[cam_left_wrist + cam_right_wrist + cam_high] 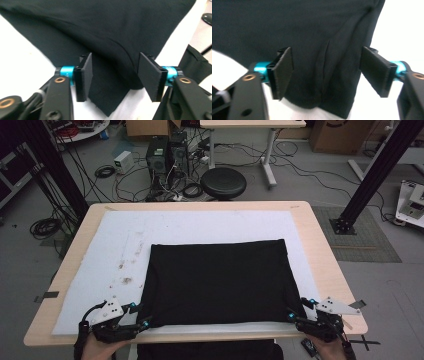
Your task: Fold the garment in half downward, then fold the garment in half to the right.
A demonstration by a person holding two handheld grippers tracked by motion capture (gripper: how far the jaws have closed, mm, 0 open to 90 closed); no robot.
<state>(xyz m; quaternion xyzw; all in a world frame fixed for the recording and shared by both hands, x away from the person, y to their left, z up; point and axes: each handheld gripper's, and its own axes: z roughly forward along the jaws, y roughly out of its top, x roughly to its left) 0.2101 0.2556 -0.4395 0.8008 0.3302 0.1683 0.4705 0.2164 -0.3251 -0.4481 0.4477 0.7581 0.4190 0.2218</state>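
A black cloth [217, 282], folded into a flat rectangle, lies on a white sheet [200, 225] that covers the wooden table [320, 245]. My left gripper [140, 315] sits at the cloth's near left corner. In the left gripper view its jaws [121, 75] stand open on either side of a rumpled corner of the cloth [112, 30], and the pads do not press on it. My right gripper [301, 308] is at the near right corner. There too the jaws [329, 72] stand open, with a creased fold of cloth [287, 25] between them.
Beyond the table's far edge stand a round black stool [223, 182] and computer towers [165, 155] among floor cables. A black frame post [372, 175] rises at the right. The white sheet is stained [127, 280] left of the cloth.
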